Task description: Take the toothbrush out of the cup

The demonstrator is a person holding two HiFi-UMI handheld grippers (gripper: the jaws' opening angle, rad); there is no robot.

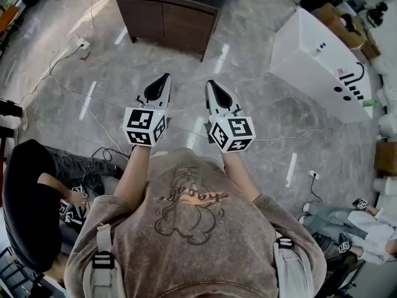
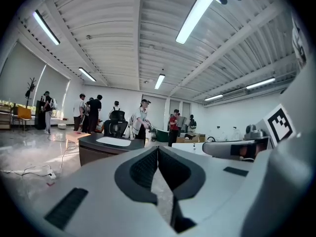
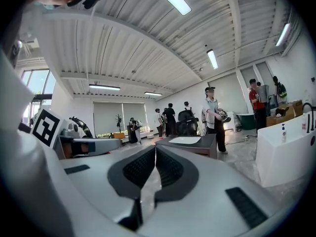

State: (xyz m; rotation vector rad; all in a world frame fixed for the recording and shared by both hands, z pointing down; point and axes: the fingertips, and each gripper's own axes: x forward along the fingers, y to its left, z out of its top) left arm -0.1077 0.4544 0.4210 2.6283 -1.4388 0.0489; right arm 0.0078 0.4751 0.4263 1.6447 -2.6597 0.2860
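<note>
Neither a toothbrush nor a cup shows in any view. In the head view my left gripper (image 1: 165, 77) and right gripper (image 1: 210, 84) are held side by side, level, over the grey marble floor in front of the person's chest. Both are shut with nothing between the jaws. The left gripper view has its dark pads meeting at the tips (image 2: 157, 147), and the right gripper (image 2: 237, 148) shows at that view's right. The right gripper view likewise has its pads (image 3: 155, 147) closed together, with the left gripper (image 3: 84, 145) at its left.
A dark wooden cabinet (image 1: 170, 14) with a white sink top stands ahead. A white counter (image 1: 319, 61) with small dark items is at the right. Cables (image 1: 74, 85) trail over the floor. One person sits at the lower left (image 1: 37, 197), another at the lower right (image 1: 360, 225). Several people stand at the room's far end (image 2: 140, 122).
</note>
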